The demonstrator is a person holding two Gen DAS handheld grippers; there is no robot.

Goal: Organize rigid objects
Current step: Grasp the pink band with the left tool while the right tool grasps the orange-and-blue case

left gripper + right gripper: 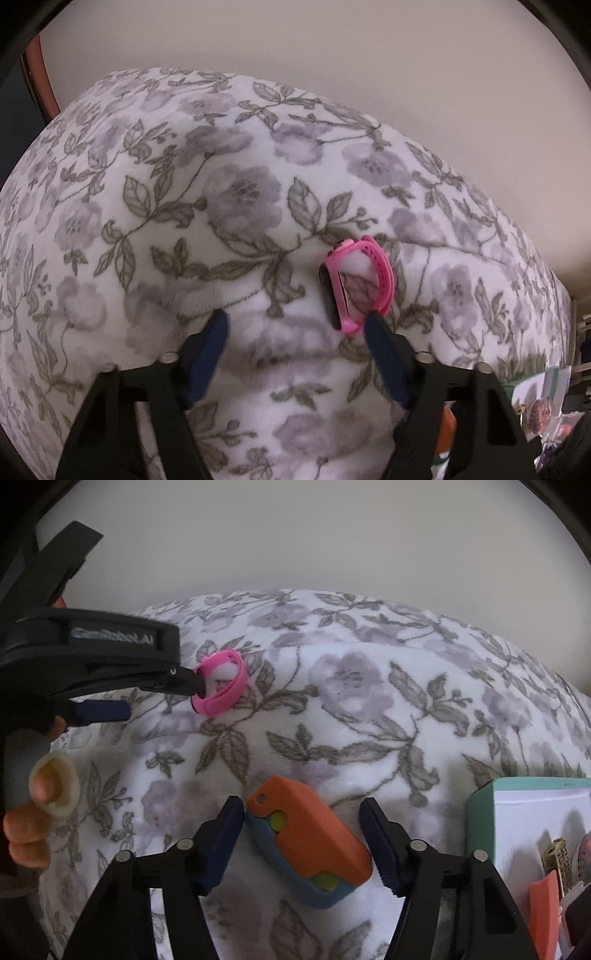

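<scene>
Toy [310, 842] lies diagonally, long axis upper-left to lower-right, between the open right gripper [301, 843].

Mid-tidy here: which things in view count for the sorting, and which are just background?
For the job:
pink wristband
orange and blue block toy
teal box with sorted items

Just there:
floral blanket
beige wall

Soft, even indoor light with no glare; faint shadows darken the floral blanket [155, 229] beneath the jaws near 6 o'clock. Fisheye distortion bows both views, with black vignetting at the corners. Slight motion blur softens the left gripper [162, 694] at 9 o'clock in the right wrist view.
</scene>
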